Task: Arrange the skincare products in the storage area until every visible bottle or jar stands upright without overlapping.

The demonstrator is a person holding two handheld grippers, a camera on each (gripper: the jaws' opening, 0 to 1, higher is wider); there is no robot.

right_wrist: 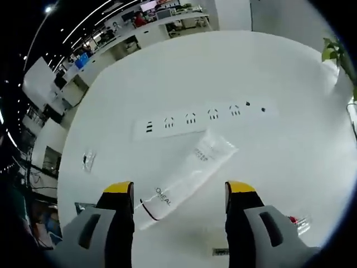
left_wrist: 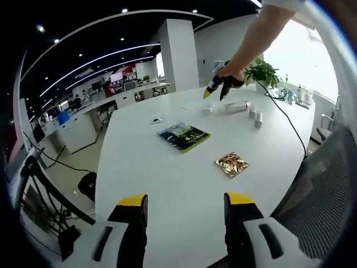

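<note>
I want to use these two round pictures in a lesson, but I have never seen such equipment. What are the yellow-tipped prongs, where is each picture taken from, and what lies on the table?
No robot here: a person holds a two-jaw gripper in each hand, and a fisheye camera rides on each. The left gripper view looks across a white table at a dark packet, a gold packet and small white skincare containers, some lying down. Far off, the person's hand works the right gripper there. The right gripper view looks down on a white power strip and a clear L'Oreal tube lying flat. Both grippers are open and hold nothing.
</note>
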